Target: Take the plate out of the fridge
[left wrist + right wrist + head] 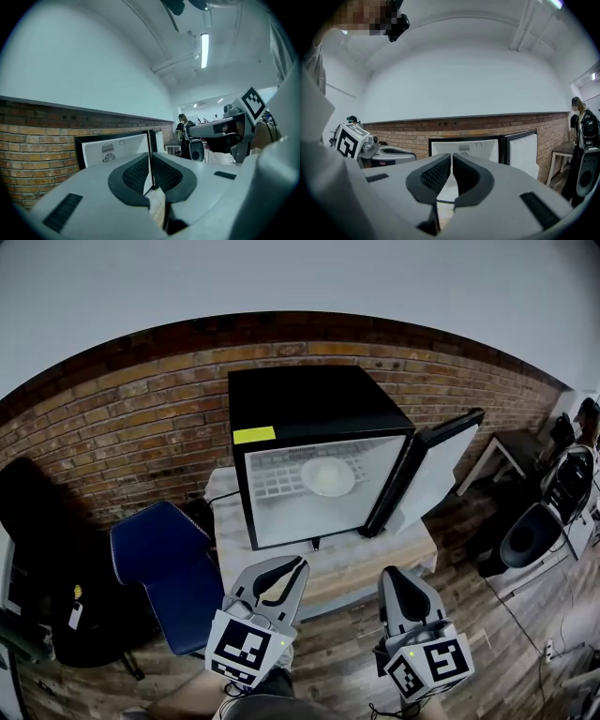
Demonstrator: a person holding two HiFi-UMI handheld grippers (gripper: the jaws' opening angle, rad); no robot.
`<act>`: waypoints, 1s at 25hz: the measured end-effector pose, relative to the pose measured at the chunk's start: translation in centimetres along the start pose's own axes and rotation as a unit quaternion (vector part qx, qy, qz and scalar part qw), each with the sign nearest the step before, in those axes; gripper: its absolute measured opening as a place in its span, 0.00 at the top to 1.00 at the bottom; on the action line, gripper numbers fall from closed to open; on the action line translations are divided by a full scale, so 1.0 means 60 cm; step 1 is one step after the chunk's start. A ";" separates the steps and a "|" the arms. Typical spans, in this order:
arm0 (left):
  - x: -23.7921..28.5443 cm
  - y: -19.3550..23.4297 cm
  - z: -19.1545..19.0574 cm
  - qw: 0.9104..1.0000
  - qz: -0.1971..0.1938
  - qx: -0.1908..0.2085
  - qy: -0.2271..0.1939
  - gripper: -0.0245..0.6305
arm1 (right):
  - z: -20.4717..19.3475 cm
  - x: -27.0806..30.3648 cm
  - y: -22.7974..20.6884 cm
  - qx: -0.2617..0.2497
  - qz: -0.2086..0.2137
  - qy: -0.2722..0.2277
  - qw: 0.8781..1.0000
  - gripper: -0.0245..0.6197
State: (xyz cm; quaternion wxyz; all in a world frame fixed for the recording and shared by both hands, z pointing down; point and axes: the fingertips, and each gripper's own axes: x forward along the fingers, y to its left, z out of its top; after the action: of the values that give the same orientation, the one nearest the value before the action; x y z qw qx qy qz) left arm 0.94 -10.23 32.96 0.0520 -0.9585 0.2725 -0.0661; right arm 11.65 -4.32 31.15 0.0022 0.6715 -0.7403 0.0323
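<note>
White plate (329, 477) inside the black fridge (309, 404), lying flat on the white wire shelf (277, 479), toward the far wall and a little right of centre. Fridge door (439, 463) standing wide open to the right. Fridge itself on a pale desk (375, 563) set against a brick wall (131, 418), with a yellow label (254, 435) at the top left corner of the front frame.

Left gripper (292, 566) on the near side of the desk, left of centre, aimed at the fridge opening and well apart from it. Jaws pressed together, ribbed pads face to face, nothing held. Right gripper (394, 574) just to the right of it, about as near, likewise aimed at the opening. Jaws closed in the same way, with nothing between them. Both well apart from the plate.

From the left gripper view: open fridge straight beyond the closed jaws, the other gripper with its marker cube (253, 103) off to the right. From the right gripper view: white fridge interior straight beyond the closed jaws, open door to the right, the other gripper at far left.

Blue chair (164, 563) left of the desk, just beside the left gripper in the head view.
</note>
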 end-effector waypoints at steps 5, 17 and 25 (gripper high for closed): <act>0.058 0.054 -0.006 1.000 -0.010 -0.014 0.003 0.92 | -0.002 0.077 -0.028 0.009 -0.009 0.009 1.000 0.91; 0.172 0.147 -0.040 0.997 -0.029 -0.074 0.017 0.92 | 0.001 0.230 -0.079 0.046 -0.016 0.002 0.999 0.91; 0.215 0.168 -0.051 0.992 -0.036 -0.122 0.009 0.91 | -0.022 0.283 -0.114 0.057 -0.018 0.028 0.998 0.91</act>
State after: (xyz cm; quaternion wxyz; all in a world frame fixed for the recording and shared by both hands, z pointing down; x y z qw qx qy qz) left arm 6.16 -25.78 35.90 -0.0703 -0.9663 0.2440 -0.0430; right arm 16.70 -21.82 33.54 -0.0151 0.6829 -0.7244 0.0933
